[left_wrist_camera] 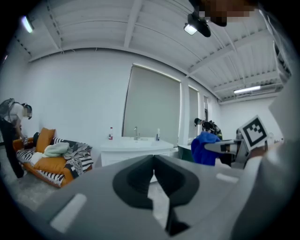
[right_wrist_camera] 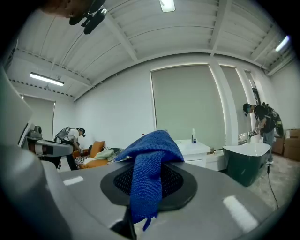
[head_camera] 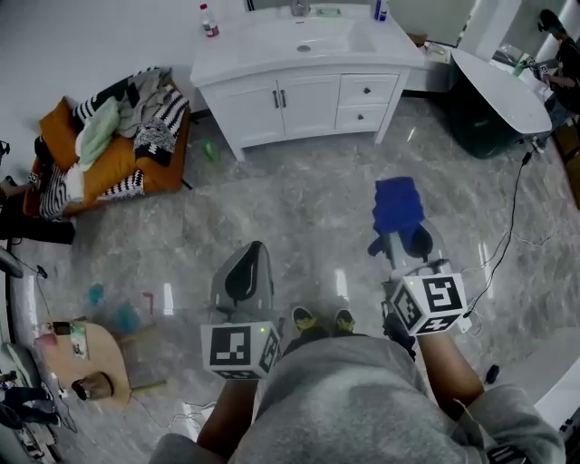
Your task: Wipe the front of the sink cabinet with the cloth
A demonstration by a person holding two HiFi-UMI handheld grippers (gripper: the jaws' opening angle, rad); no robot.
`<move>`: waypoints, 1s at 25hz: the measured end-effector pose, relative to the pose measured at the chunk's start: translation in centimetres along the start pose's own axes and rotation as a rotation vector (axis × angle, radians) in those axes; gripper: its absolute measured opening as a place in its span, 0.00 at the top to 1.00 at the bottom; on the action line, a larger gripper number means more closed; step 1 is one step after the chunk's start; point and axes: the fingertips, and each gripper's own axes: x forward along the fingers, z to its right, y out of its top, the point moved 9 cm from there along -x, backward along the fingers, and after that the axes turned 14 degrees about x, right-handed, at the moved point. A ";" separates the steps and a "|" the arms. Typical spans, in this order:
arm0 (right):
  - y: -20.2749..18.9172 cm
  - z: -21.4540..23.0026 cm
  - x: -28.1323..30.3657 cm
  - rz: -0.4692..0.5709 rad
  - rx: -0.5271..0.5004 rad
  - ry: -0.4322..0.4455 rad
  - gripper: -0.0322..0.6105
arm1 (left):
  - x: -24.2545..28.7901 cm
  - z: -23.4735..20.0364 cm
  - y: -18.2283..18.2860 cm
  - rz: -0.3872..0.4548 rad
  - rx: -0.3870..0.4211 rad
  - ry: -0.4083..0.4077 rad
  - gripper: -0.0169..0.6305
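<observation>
We count two claws, one cloth and one sink cabinet. The sink cabinet (head_camera: 308, 100) is white, with two doors and two drawers on its front. On its top stand one tap and two bottles, a red-capped one (head_camera: 209, 20) at the left end and a blue one (head_camera: 381, 9) at the right. There is also one orange couch (head_camera: 113, 168) heaped with striped and pale clothes, one dark green bathtub (head_camera: 494, 104) with a white rim, and one small round wooden desk (head_camera: 101, 355) at the lower left.

The floor (head_camera: 299, 208) is glossy grey marble tile that reflects the ceiling lights. The walls are white, and a large pale blind hangs behind the cabinet. A black cable runs across the floor on the right.

The left claw (head_camera: 246, 263) is closed, its jaws meeting at the tips with nothing between them, and it hangs above the floor. The right claw (head_camera: 403, 237) is clamped on the blue cloth (head_camera: 397, 204), which bunches above the jaws and droops over them in the right gripper view. Both claws are well apart from the cabinet front, and the cloth touches nothing but the right claw.
</observation>
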 end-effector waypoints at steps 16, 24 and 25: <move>-1.0 -5.2 2.0 0.024 -0.007 -0.033 0.83 | -1.4 -6.3 -2.4 0.021 -0.064 -0.027 0.96; -1.5 -6.5 2.0 0.024 -0.030 -0.038 0.83 | -1.5 -6.7 -2.6 0.038 -0.085 -0.049 0.96; -1.5 -6.5 1.9 0.024 -0.035 -0.041 0.83 | -1.5 -6.7 -2.7 0.040 -0.089 -0.051 0.96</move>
